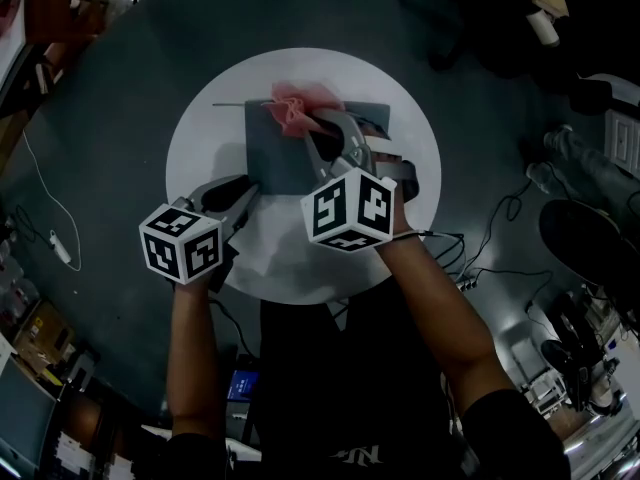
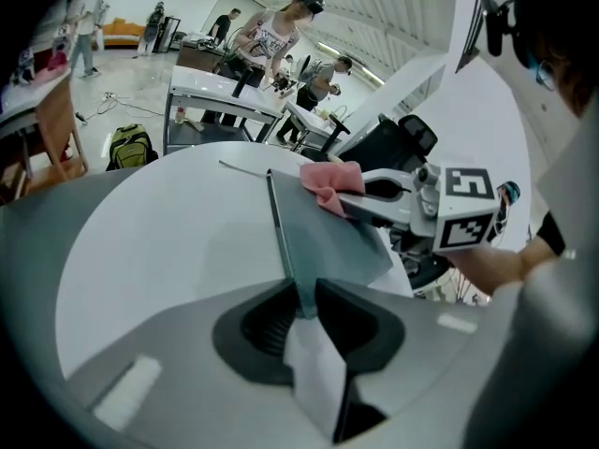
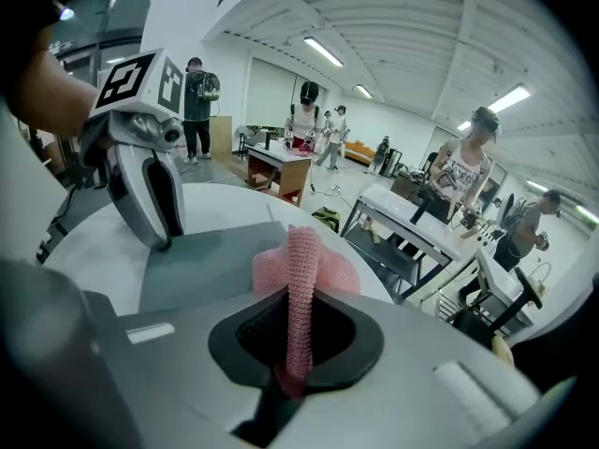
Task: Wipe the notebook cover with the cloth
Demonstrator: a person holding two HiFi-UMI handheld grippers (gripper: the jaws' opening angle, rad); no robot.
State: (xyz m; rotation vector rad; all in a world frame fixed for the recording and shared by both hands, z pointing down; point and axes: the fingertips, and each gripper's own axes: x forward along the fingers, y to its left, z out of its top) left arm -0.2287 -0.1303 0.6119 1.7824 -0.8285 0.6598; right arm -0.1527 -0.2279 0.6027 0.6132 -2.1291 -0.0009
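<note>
A dark grey notebook [image 1: 283, 148] lies on the round white table [image 1: 215, 148]. My left gripper [image 1: 251, 193] is shut on its near left corner, and the cover edge [image 2: 301, 293] sits pinched between the jaws. My right gripper [image 1: 303, 120] is shut on a pink cloth [image 1: 296, 105] and holds it on the notebook's far edge. The right gripper view shows the cloth [image 3: 300, 274] bunched upright between the jaws, with the notebook [image 3: 201, 260] and left gripper [image 3: 159, 237] beyond. In the left gripper view the cloth [image 2: 329, 185] rests on the notebook [image 2: 328, 237], held by the right gripper [image 2: 348, 204].
A thin stick [image 1: 240, 104] lies on the table just past the notebook's far left corner. Cables [image 1: 490, 228] trail over the dark floor to the right. People work at benches [image 2: 220, 87] in the background, with a backpack [image 2: 129, 146] on the floor.
</note>
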